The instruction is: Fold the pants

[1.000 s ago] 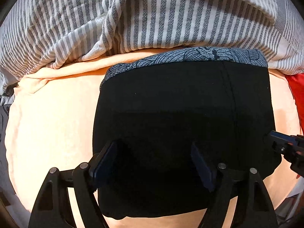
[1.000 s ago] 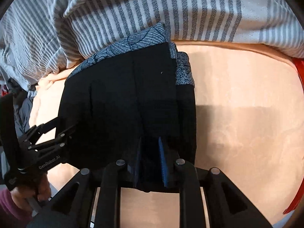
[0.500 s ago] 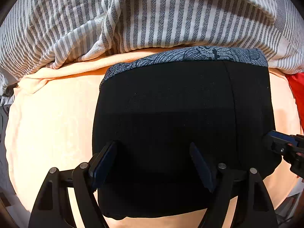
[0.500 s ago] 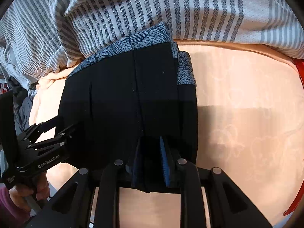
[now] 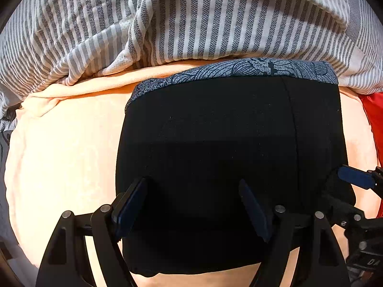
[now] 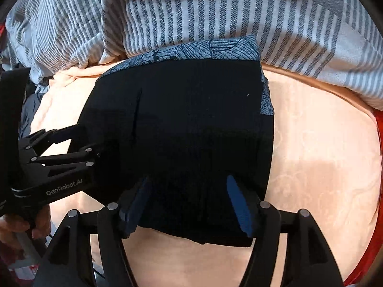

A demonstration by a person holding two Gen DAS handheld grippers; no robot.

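Note:
The black pants [image 5: 227, 148] lie folded in a compact rectangle on the peach blanket [image 5: 59, 155], with a blue-grey patterned band [image 5: 251, 70] along the far edge. They also show in the right wrist view [image 6: 186, 124]. My left gripper [image 5: 192, 198] is open, its fingers spread over the near part of the pants. My right gripper [image 6: 188, 196] is open too, over the near right part of the pants. The left gripper's body shows at the left of the right wrist view [image 6: 55, 165].
A grey-and-white striped bedcover [image 5: 191, 19] is bunched up behind the pants and touches their far edge. Red fabric [image 5: 374, 117] lies at the right edge. Bare peach blanket [image 6: 323, 167] spreads to the right of the pants.
My right gripper was shut on the near edge of the pants and has now opened and let go. My left gripper stayed open and barely moved.

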